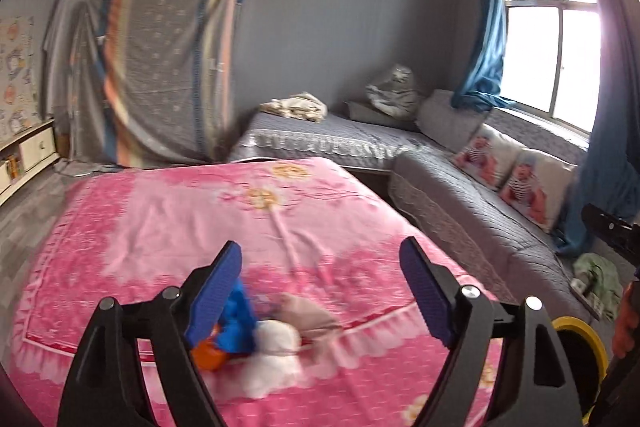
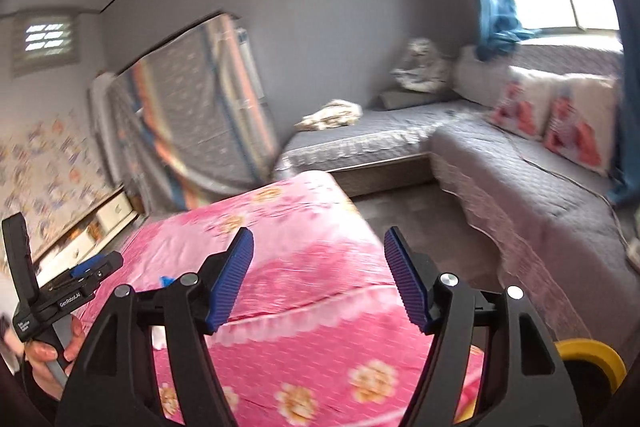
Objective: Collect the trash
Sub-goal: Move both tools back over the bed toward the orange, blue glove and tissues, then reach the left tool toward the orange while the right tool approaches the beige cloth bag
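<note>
Trash: small pile of trash (image 1: pixel 256 339) on the pink cover (image 1: pixel 160 219) — near, low, left-centre.
Left gripper (image 1: pixel 320 291): spread, empty, nearer — pile below its left finger.
Right gripper (image 2: pixel 320 275): spread, empty.

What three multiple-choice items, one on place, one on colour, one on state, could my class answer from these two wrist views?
1. Where does the small trash pile lie?
A. on the pink bedspread
B. on the grey sofa
C. on the floor

2. What colour are the curtains?
A. red
B. blue
C. white

3. How does the left claw stand?
A. shut on a cushion
B. open, holding nothing
C. shut on a bottle

Answers: 1 A, the pile rests near the front edge of the pink bedspread. 2 B, blue cloth hangs beside the window. 3 B, its pads stand apart with nothing pressed between them.
</note>
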